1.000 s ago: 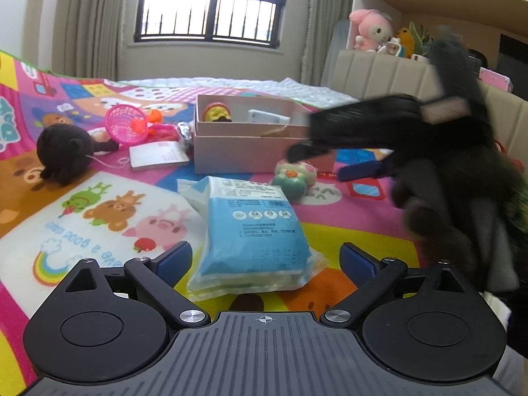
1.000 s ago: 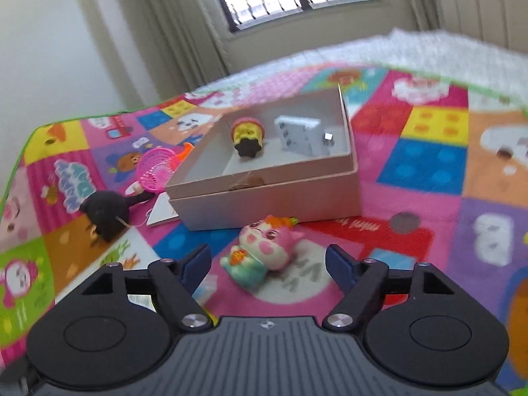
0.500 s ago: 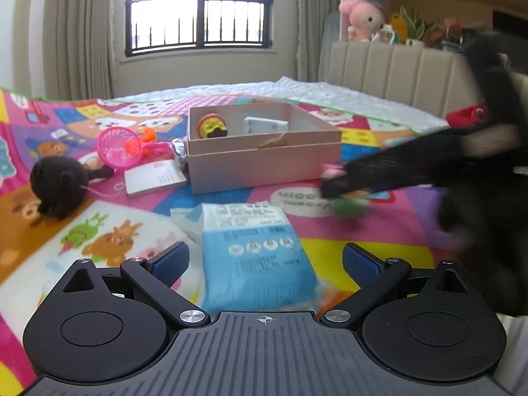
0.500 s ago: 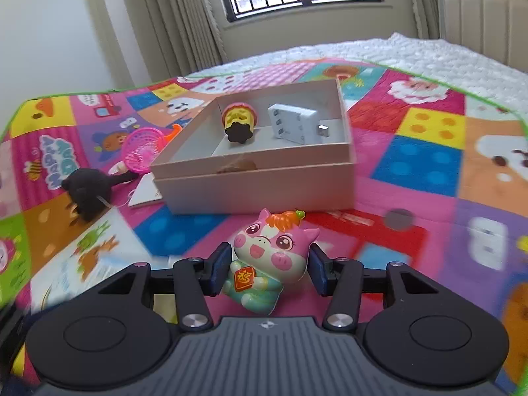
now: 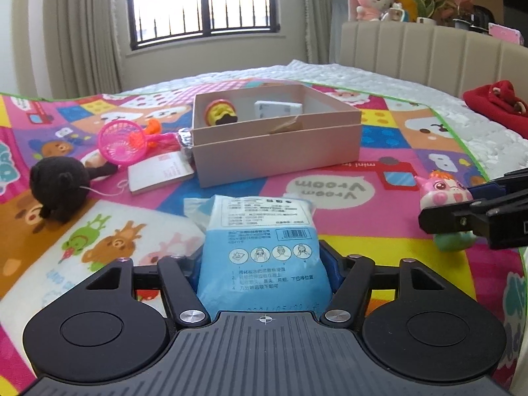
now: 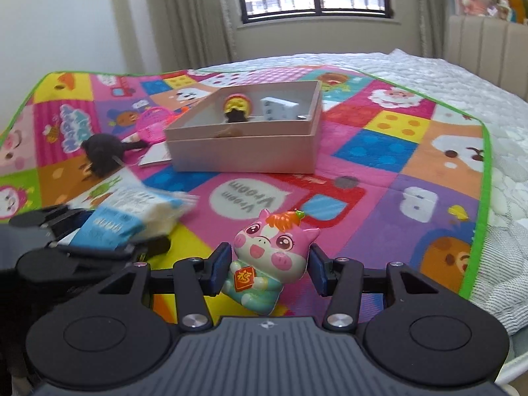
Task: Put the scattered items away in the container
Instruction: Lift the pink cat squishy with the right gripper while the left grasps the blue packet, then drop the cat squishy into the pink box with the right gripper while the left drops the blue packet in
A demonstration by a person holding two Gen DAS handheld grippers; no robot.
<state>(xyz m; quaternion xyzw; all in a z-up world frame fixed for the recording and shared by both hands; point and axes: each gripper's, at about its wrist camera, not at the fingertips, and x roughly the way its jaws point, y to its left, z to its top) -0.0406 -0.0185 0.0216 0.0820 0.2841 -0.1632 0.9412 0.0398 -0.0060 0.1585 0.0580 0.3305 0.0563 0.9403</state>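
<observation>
Open pink box (image 5: 274, 151) on play mat (image 5: 330, 231), holding yellow toy (image 5: 219, 114) and white adapter (image 5: 277, 109). Blue packet (image 5: 264, 250) and pig figurine (image 6: 267, 260) lie nearer.

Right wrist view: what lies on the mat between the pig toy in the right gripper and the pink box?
Nothing lies there. Between the pig toy and the pink box the right wrist view shows only bare play mat with its printed "Vroom Vroom" bubble.

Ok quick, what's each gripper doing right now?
Left gripper: jaws closing around the blue packet.
Right gripper: shut on the pink pig toy.
</observation>
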